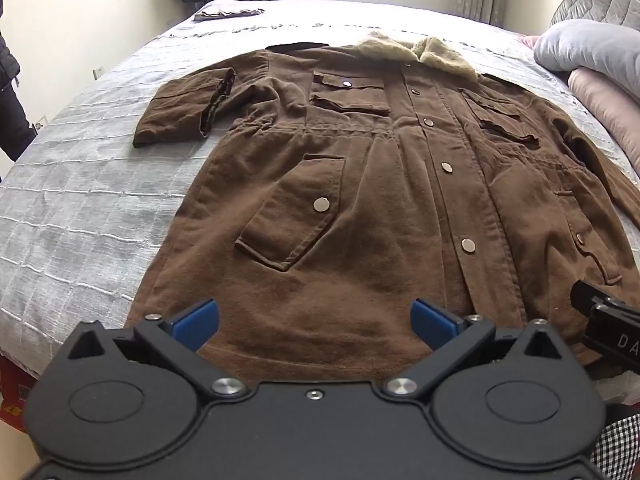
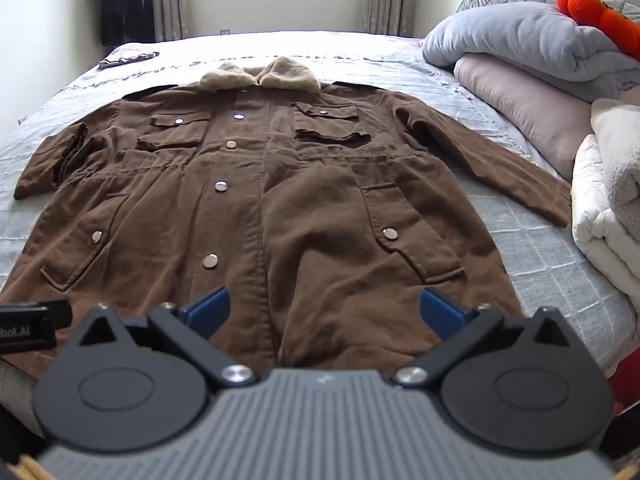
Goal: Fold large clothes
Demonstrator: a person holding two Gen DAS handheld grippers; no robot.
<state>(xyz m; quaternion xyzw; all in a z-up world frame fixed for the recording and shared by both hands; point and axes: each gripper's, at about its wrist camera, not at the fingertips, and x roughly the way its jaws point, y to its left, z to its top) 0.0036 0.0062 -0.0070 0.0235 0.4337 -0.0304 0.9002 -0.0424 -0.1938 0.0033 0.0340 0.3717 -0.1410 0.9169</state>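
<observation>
A long brown coat (image 1: 360, 184) with a beige fleece collar (image 1: 404, 50) lies face up, buttoned and spread flat on the bed; it also fills the right wrist view (image 2: 280, 200). Its left sleeve (image 1: 180, 108) is bent back on itself; its right sleeve (image 2: 492, 160) lies straight out. My left gripper (image 1: 315, 322) is open and empty, just above the coat's hem left of the button line. My right gripper (image 2: 325, 314) is open and empty above the hem, right of the button line. Each gripper's body shows at the edge of the other's view.
The bed has a grey quilted cover (image 1: 80, 200). Rolled grey and pink duvets (image 2: 532, 48) and white bedding (image 2: 604, 208) are piled along the right side. A small folded cloth (image 1: 228, 13) lies at the far edge. A dark garment (image 2: 120, 0) hangs by the window.
</observation>
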